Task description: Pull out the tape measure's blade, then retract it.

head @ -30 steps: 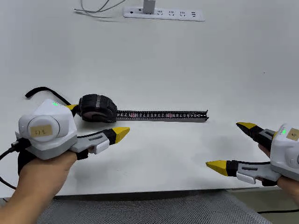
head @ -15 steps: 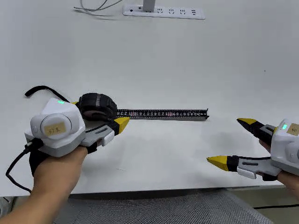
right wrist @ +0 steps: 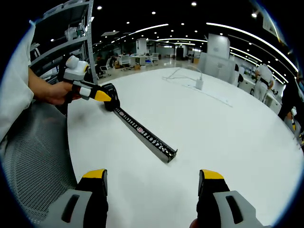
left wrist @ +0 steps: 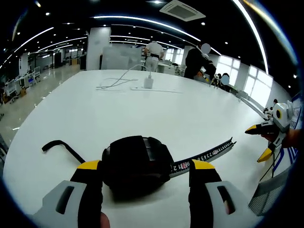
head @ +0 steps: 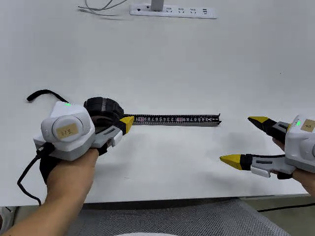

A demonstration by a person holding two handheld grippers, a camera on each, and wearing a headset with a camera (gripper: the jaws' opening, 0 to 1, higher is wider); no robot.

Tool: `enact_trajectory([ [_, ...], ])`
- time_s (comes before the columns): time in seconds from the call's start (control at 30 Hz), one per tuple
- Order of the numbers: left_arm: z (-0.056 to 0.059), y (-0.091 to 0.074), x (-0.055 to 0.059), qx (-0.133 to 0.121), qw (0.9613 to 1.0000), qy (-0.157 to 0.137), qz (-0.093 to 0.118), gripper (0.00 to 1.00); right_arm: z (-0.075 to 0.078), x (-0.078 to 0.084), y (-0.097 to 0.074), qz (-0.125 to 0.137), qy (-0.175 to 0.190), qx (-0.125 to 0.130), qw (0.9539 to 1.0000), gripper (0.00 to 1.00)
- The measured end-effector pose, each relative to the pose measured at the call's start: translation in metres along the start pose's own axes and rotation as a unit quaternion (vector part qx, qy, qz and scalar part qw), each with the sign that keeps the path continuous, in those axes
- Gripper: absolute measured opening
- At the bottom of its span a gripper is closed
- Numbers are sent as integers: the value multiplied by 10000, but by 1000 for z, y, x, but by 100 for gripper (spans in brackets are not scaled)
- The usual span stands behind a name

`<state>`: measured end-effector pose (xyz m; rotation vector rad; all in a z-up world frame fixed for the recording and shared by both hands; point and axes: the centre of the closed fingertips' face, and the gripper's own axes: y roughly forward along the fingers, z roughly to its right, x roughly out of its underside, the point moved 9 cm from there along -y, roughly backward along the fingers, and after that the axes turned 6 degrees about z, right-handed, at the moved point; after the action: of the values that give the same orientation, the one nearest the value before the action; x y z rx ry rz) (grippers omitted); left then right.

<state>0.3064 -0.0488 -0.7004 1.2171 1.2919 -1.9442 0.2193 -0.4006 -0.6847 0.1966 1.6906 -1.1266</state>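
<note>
- The blade (head: 172, 119) lay pulled out flat on the table (head: 162, 64), so I judged the pulling half done and the retracting half about to start.
- The tape measure (head: 102, 112) sat towards the left end of the table, roughly midway between the front and far edges. Its blade ran towards the right end, with the hooked tip (head: 218, 119) short of the middle-right.
- The black strap (head: 44, 94) trailed from the case towards the left edge. A power strip (head: 172, 12) lay along the far edge, well apart from the work.
- In the left gripper view, the left gripper (left wrist: 146, 166) was released, its jaws spread wide with one yellow tip on each side of the case (left wrist: 137, 164). The blade (left wrist: 204, 154) left the case just inside one of them.
- I couldn't tell whether either tip touched the case, but it was not clamped.
- The right gripper (head: 243, 139) was also released and held nothing. It hovered near the front right corner, well apart from the blade's tip.
- In its own view the right gripper (right wrist: 153, 174) looked along the blade (right wrist: 142, 130) towards the case (right wrist: 110, 95).
- My next move, as I read it, was to close the left jaws squarely on the case without pinching the blade.
- Then the blade needed freeing to run back in — where the lock sat on the case I couldn't make out.
- A loose case could skid or the blade could whip, so I wanted a firm hold first.
</note>
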Motion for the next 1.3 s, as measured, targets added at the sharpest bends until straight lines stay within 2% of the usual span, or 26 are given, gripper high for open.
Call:
enact_trajectory([
  [0.47,-1,1,-1,-229,9994,-266,63,67,8,-6,14,9,-139,-151,9998,70],
  [0.53,-2,1,0,-282,9993,-237,39,65,9,-7,17,-8,-178,-188,9997,68],
  [0.73,-4,3,1,-376,9985,-390,14,63,13,-8,23,-105,-354,-290,9989,64],
  [1.0,-6,6,2,-451,9977,-497,-22,61,20,-12,28,-184,-489,-379,9979,60],
  [1.3,-6,5,2,-438,9979,-474,-7,60,26,-16,33,-286,-772,-475,9955,50],
])
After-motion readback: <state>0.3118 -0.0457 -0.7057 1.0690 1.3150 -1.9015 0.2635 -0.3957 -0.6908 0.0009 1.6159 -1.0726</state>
